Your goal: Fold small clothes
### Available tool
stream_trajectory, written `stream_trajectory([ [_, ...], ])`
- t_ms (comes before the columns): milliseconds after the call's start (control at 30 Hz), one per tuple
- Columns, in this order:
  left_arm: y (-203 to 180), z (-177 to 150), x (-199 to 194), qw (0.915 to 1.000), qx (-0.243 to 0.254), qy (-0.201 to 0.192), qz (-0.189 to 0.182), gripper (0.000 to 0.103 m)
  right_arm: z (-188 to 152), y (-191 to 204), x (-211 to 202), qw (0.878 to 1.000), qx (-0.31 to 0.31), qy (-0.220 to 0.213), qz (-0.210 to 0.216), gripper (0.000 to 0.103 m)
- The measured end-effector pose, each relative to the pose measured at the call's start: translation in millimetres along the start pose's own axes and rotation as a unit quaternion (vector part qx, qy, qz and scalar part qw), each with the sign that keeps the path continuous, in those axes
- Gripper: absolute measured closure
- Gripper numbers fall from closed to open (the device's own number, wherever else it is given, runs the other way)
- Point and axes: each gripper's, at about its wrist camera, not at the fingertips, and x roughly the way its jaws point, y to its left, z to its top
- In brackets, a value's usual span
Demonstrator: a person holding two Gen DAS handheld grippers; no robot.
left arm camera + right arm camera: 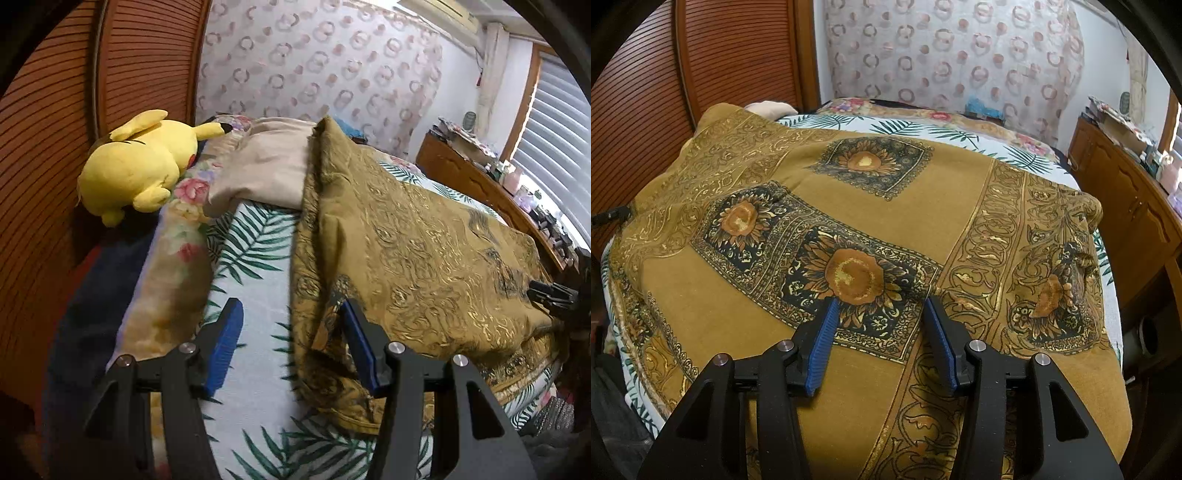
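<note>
— What's on the left?
— A yellow plush [136,166] by the wardrobe; the left tongs [290,314] gape, empty, at the mustard cloth's [424,236] edge.
— And rightward?
— The cloth [849,206] lies spread over the bed [923,129]; the right tongs [881,306] hover apart above it.

Open strip of bed on the left, clutter at the edges

Bare leaf-print sheet [255,258] runs near to far left of the ochre cloth [424,240]; a beige pillow [266,166] and yellow plush toy [136,162] block its far end, the wooden dresser [1126,206] bounds the right.
</note>
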Motion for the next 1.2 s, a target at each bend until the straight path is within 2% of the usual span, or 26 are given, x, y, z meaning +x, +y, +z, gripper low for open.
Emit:
stream_trajectory([
  [267, -6.0, -2.3, 16.0, 0.9993, 0.027, 0.025, 0.013, 0.049, -0.2, 0.0, -0.3, 1.000, 0.000, 0.000, 0.000, 0.054],
  [367, -11.5, -4.3, 16.5, 0.9988, 0.042, 0.024, 0.013, 0.057, -0.3, 0.1, -0.4, 1.000, 0.000, 0.000, 0.000, 0.054],
  [500, -16.4, -5.4, 16.0, 0.9981, 0.056, 0.025, 0.005, 0.074, -0.3, 0.4, -0.5, 1.000, 0.000, 0.000, 0.000, 0.054],
  [567, -18.5, -5.5, 16.0, 0.9978, 0.061, 0.026, 0.004, 0.078, -0.5, 0.2, -0.6, 1.000, 0.000, 0.000, 0.000, 0.054],
  [667, -21.9, -5.1, 15.7, 0.9975, 0.065, 0.027, -0.002, 0.089, -0.6, 0.2, -0.6, 1.000, 0.000, 0.000, 0.000, 0.054],
  [700, -23.1, -4.4, 15.5, 0.9974, 0.065, 0.028, -0.007, 0.099, -0.3, 0.5, -0.4, 1.000, -0.001, 0.000, -0.001, 0.054],
  [733, -25.4, -3.2, 13.2, 0.9975, 0.064, 0.026, -0.015, 0.101, -0.7, 0.3, -0.6, 1.000, 0.000, 0.000, 0.000, 0.054],
  [967, -59.6, 17.4, -16.4, 0.9942, 0.079, -0.027, -0.067, 0.102, -0.8, 0.7, -0.8, 1.000, 0.000, -0.001, -0.002, 0.054],
  [1067, -82.4, 34.0, -24.3, 0.9899, 0.095, -0.045, -0.095, 0.102, -0.9, -1.0, -3.8, 1.000, -0.002, -0.002, -0.005, 0.054],
  [1200, -120.1, 57.6, -27.7, 0.9819, 0.121, -0.062, -0.132, 0.102, -3.4, -17.3, -20.0, 0.999, 0.033, -0.017, -0.012, 0.054],
])
